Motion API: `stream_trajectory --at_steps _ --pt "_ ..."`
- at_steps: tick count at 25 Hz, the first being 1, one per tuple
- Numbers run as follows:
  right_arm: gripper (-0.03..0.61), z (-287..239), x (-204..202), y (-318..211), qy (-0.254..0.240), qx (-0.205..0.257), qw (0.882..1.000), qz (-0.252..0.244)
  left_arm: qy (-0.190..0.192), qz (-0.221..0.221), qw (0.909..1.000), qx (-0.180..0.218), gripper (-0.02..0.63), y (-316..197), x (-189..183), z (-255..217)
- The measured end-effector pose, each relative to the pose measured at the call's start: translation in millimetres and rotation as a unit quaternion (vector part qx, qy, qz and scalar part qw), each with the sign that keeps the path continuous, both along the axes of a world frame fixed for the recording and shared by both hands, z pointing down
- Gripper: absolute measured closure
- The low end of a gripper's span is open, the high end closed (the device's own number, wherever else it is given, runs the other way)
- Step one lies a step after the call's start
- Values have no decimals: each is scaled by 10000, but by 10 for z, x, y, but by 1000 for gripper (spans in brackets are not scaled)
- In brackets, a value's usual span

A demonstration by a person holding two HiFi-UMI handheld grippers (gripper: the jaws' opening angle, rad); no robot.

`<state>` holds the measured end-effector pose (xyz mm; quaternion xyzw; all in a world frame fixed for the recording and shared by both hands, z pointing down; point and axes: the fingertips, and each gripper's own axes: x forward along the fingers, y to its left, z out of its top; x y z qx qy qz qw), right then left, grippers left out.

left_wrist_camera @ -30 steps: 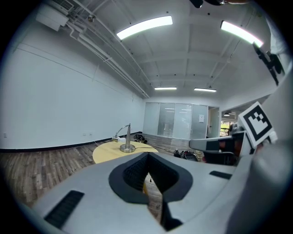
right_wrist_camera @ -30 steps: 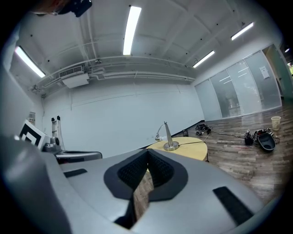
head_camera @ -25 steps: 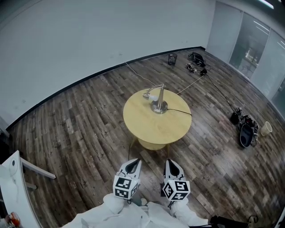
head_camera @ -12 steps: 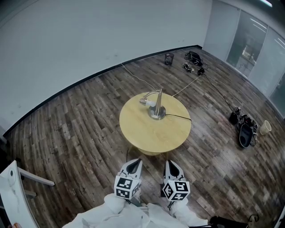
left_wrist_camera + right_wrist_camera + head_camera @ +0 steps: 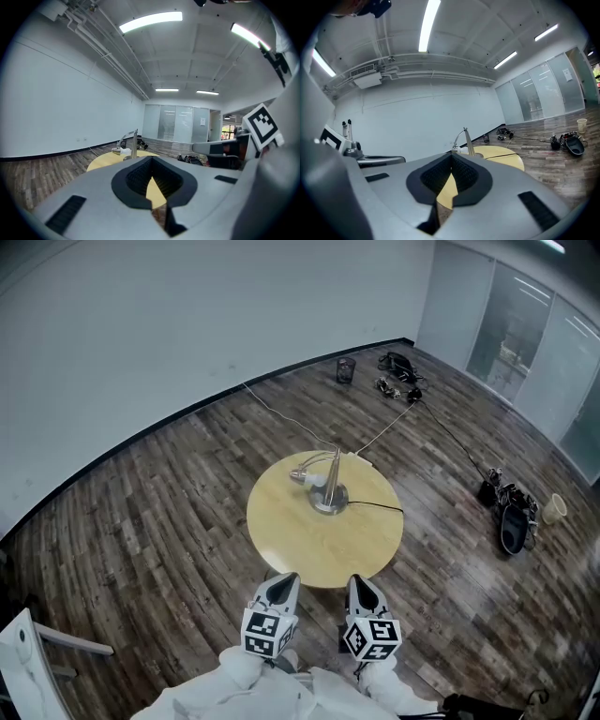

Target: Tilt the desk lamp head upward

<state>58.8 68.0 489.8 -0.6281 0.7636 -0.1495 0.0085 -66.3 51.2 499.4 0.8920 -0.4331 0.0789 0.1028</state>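
Lamp (image 5: 331, 486) and surroundings, largest item first. The wood floor (image 5: 141, 521) carries 1 round desk (image 5: 319, 545) at centre. On the desk's far half the lamp stands upright, its head (image 5: 302, 475) drooping leftward from a curved arm and its cord (image 5: 380, 505) trailing right off the desk. The left gripper (image 5: 280, 582) and right gripper (image 5: 362, 585) sit side by side short of the near edge, well apart from the lamp, probably on approach. The fingers (image 5: 133, 178) of both are pressed together on nothing, so neither is readied to take the head.
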Motion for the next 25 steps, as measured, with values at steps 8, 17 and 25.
stream_trajectory --at_steps 8,17,25 --pt "569 17 -126 -440 -38 14 9999 97 49 2 9999 -95 614 -547 -167 79" --pt "569 132 35 -737 -35 -133 9995 273 6 172 9995 -251 614 -868 -45 203" --pt "569 264 242 -1239 -32 -203 9994 266 -201 146 9993 -270 614 -1361 89 289"
